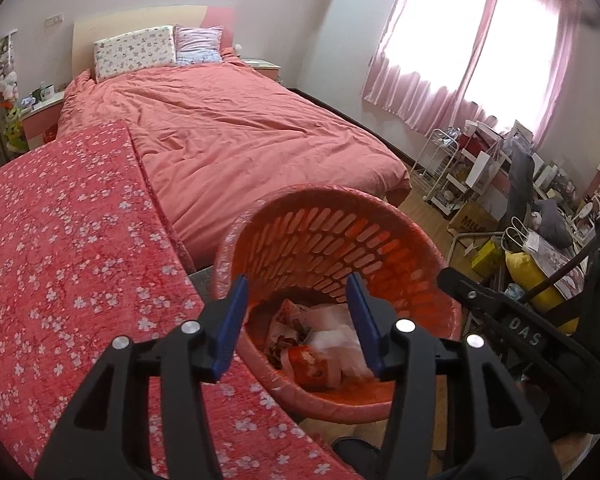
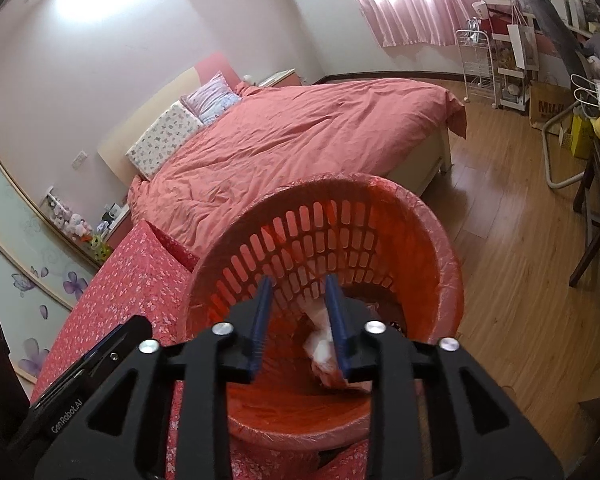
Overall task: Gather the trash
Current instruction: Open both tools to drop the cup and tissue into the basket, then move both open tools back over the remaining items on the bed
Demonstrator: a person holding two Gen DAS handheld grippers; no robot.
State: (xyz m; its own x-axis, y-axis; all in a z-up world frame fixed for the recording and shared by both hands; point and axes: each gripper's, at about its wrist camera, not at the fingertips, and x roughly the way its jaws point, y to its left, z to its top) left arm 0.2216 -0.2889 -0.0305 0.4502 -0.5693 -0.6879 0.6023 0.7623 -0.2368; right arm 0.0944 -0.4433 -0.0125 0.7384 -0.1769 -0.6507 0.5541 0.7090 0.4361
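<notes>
An orange slotted trash basket [image 1: 416, 240] lined with a thin plastic bag stands beside the flowered red surface [image 1: 60, 248]; it also shows in the right wrist view [image 2: 432, 240]. Crumpled wrappers and white paper [image 1: 324, 344] lie at its bottom, seen too in the right wrist view [image 2: 320, 348]. My left gripper [image 1: 298, 286] is open and empty above the basket's mouth. My right gripper [image 2: 298, 290] is open over the basket, nothing between its pads. The right gripper's body shows in the left wrist view [image 1: 512, 320] at the right.
A bed with a salmon duvet [image 1: 236, 128] fills the back. Wooden floor [image 2: 520, 248] lies to the right. Shelves, bags and boxes [image 1: 500, 184] crowd the wall under the pink-curtained window. A chair leg [image 2: 592, 236] stands at the right.
</notes>
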